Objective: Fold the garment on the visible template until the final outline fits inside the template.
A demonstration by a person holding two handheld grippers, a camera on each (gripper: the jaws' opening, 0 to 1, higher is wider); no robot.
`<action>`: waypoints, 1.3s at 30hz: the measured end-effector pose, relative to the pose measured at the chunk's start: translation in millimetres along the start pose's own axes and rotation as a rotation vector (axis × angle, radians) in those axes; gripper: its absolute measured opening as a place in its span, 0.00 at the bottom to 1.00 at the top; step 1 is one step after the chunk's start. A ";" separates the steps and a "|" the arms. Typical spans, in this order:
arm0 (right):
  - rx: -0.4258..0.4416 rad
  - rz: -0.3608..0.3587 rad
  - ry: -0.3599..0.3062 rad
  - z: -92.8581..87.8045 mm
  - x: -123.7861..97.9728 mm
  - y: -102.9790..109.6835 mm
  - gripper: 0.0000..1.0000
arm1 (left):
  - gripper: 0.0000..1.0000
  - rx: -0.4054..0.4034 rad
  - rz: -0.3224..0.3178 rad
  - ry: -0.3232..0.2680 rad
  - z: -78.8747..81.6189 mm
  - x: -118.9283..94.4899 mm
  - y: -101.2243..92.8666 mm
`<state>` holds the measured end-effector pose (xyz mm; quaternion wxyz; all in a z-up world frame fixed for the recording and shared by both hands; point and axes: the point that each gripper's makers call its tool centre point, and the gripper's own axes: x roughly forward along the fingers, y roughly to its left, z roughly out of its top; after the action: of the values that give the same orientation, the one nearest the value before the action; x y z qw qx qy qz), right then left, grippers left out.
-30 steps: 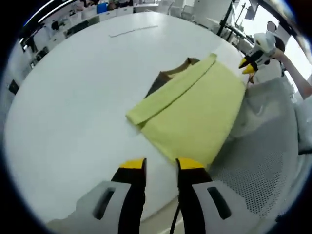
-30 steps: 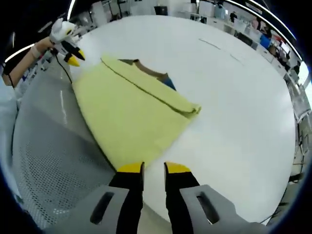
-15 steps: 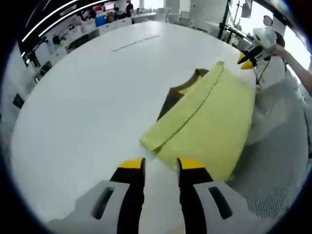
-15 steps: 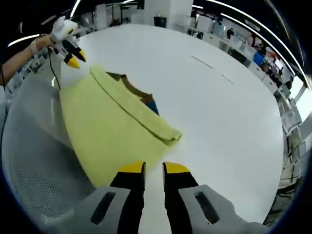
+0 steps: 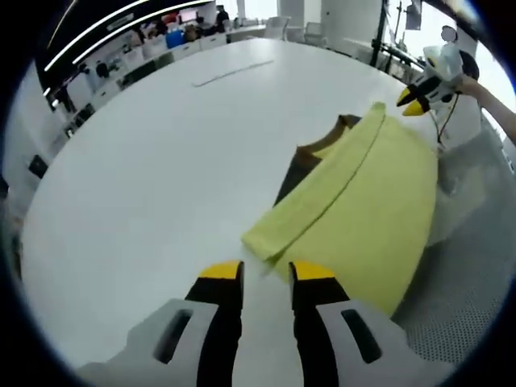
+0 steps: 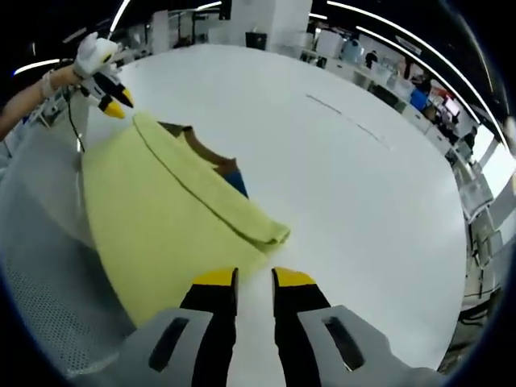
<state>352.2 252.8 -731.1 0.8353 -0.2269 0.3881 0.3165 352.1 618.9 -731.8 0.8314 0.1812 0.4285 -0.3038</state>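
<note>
1. Yellow garment (image 5: 363, 210) lies on the white worktop (image 5: 153, 161), with one long edge folded over into a narrow band that runs diagonally across it; in the right tool view the same garment (image 6: 153, 218) shows that band ending just ahead of the jaws.
2. Brown template (image 5: 302, 161) peeks out from under the garment's far edge, and in the right tool view a brown and blue part of it (image 6: 218, 165) shows beside the folded band.
3. Left tool (image 5: 266, 274) hovers over the worktop just short of the near end of the folded band, its yellow-tipped jaws a little apart and gripping nothing.
4. Right tool (image 6: 253, 278) hangs near the garment's near corner, its jaws likewise slightly parted and empty.
5. In each view the other tool appears at the garment's far corner, held in a person's hand (image 6: 85, 56); whether it touches the cloth cannot be told.
6. Grey perforated surface (image 6: 48, 282) borders the worktop beside the garment.
</note>
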 end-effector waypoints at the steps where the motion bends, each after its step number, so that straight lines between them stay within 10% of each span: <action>1: 0.011 -0.002 -0.013 2.4 1.0 0.0 0.17 | 0.19 0.009 0.010 0.005 -0.5 1.1 1.6; 39: -0.019 -0.052 -0.009 15.9 22.4 -20.0 0.04 | 0.00 -0.060 0.024 -0.026 3.3 13.7 11.5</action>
<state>385.4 256.7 -736.7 0.8428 -0.2434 0.3752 0.2995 367.9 620.9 -740.7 0.8456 0.1574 0.4243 -0.2831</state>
